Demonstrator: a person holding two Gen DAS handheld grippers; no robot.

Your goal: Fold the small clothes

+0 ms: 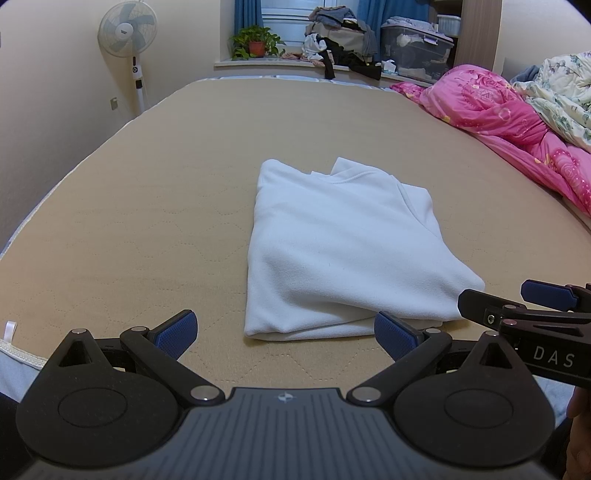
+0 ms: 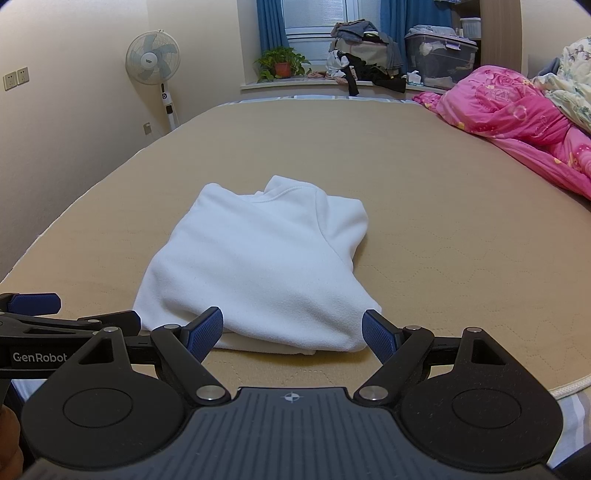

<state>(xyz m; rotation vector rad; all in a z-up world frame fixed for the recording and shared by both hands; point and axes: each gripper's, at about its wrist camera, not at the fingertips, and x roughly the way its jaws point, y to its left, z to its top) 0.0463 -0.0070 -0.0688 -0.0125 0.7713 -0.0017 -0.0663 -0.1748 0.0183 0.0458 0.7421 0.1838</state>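
Observation:
A white fleece garment lies folded into a compact rectangle on the tan mattress, collar at its far end. My left gripper is open just in front of the garment's near edge, nothing between its blue pads. In the right wrist view the same garment lies ahead, and my right gripper stands open at its near fold, holding nothing. The right gripper also shows at the right edge of the left view, and the left gripper at the left edge of the right view.
A pink quilt and a floral blanket are heaped along the bed's right side. A standing fan is at the far left. The windowsill holds a potted plant, piled clothes and a storage bin.

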